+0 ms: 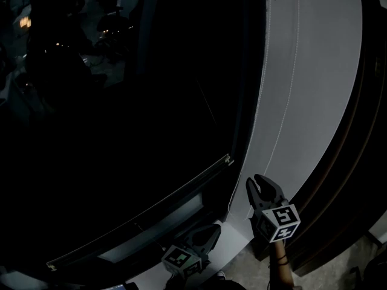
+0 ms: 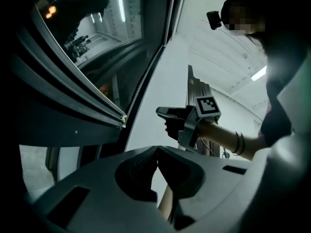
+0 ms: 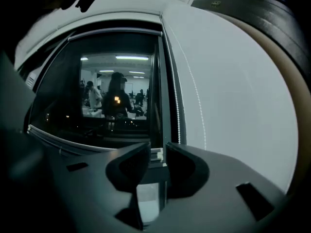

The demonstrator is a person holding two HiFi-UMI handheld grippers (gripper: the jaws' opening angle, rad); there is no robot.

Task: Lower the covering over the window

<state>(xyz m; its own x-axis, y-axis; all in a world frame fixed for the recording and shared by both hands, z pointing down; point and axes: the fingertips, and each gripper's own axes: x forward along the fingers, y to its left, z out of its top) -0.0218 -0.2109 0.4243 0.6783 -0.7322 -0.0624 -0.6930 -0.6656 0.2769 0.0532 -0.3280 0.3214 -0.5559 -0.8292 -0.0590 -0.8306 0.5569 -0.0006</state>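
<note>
Head view: a dark blind (image 1: 151, 132) covers nearly all of the window. Its bottom bar (image 1: 151, 213) slants low across the frame, with a pale strip of pane (image 1: 154, 229) beneath it. To the right is a white wall (image 1: 314, 71) with a thin bead cord (image 1: 289, 89) hanging down it. The left claw (image 1: 211, 229) sits just below the bar's right part. The right claw (image 1: 260, 185) is higher, against the wall near the bar's end, with its jaws parted.

Left gripper view: the left claw (image 2: 158, 152) is clenched, its jaws meeting tip to tip with nothing seen between them. The bar (image 2: 87, 93) runs above and to the left, and its end lies near the middle of the frame. Beyond it the right claw (image 2: 165, 115) hangs in the air, apart from the bar, on a bare arm (image 2: 223, 135) with bands at the wrist.

Right gripper view: the right claw (image 3: 158, 154) is released, jaws apart and gripping nothing. Through the gap shows the bar's end against the window frame, with pale pane below. The bar (image 3: 92, 142) stretches away to the left. Above it the dark surface shows dim figures in a lit room. The cord (image 3: 177, 106) hangs just right of the frame.
</note>
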